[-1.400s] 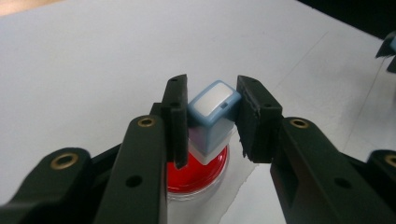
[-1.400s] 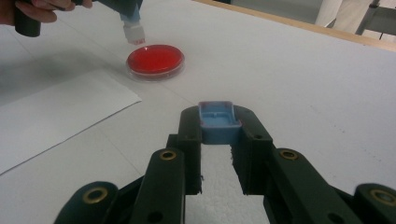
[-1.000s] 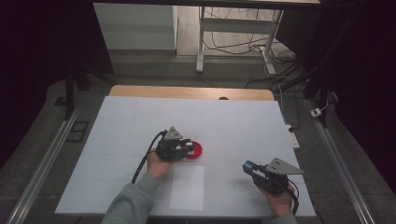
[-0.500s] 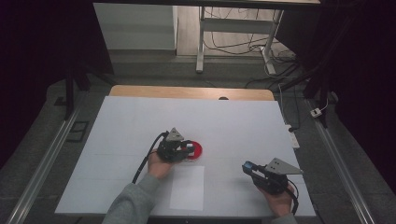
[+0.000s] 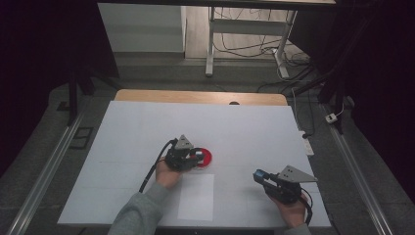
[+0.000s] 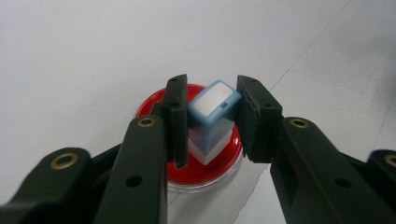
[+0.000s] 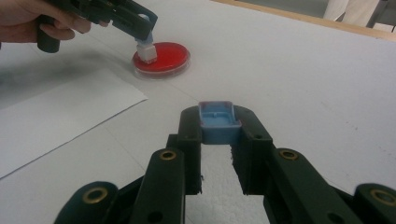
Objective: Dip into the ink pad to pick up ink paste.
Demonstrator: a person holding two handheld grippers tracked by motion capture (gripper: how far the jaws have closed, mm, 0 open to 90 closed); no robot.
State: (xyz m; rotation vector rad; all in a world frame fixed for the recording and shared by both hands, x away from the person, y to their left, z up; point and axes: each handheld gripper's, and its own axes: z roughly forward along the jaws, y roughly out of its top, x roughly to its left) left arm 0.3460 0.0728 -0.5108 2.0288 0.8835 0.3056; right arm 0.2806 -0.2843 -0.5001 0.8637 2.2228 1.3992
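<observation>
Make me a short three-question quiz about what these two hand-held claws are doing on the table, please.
1. True or false: the left gripper presses the blue-and-white stamp onto the red ink pad.
2. What does the right gripper hold?
A. the blue cap
B. a pen
C. nothing
3. What flat thing lies on the table between the two hands?

Key:
1. True.
2. A.
3. A white sheet of paper.

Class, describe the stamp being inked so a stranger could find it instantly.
Start at the white table and find the round red ink pad near its middle. The stamp stands on it, clamped in the left gripper; its blue-and-white body sets it apart.
</observation>
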